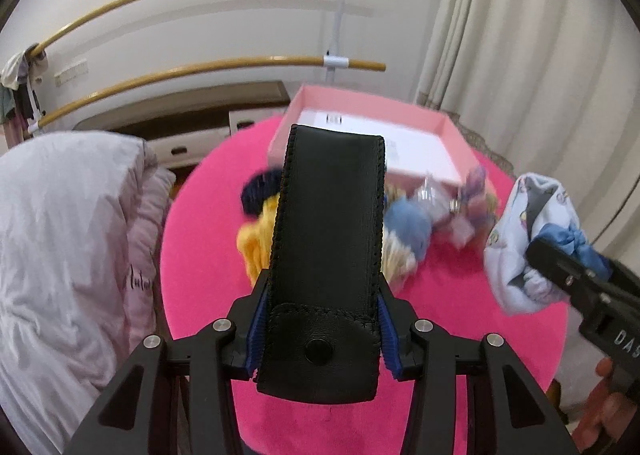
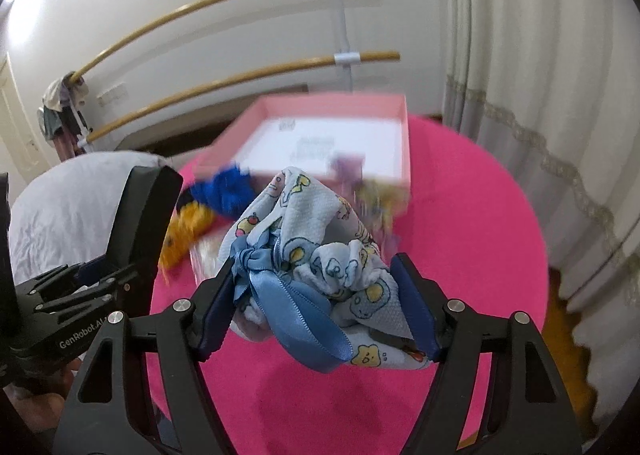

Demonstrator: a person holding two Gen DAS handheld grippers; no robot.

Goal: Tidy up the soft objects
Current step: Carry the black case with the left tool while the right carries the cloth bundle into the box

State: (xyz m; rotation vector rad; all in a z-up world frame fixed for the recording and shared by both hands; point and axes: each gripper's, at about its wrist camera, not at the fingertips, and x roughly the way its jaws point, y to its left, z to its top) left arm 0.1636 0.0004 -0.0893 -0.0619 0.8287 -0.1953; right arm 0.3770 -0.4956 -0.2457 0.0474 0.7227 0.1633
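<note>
My left gripper (image 1: 320, 319) is shut on a black leather case (image 1: 328, 239) and holds it upright above the pink round table (image 1: 460, 335). My right gripper (image 2: 316, 303) is shut on a light blue printed cloth pouch (image 2: 320, 231) with a blue satin ribbon (image 2: 296, 307), above the table; the pouch also shows in the left wrist view (image 1: 524, 239). Beyond lie yellow (image 1: 256, 239), dark blue (image 1: 260, 191) and light blue (image 1: 408, 223) fluffy items in front of an open pink box (image 1: 452, 135).
A white quilted garment (image 1: 68, 247) lies left of the table. Two wooden wall bars (image 1: 200, 71) and a low cabinet stand behind. Curtains (image 2: 540, 95) hang at the right. The left gripper (image 2: 100, 279) appears at the left of the right wrist view.
</note>
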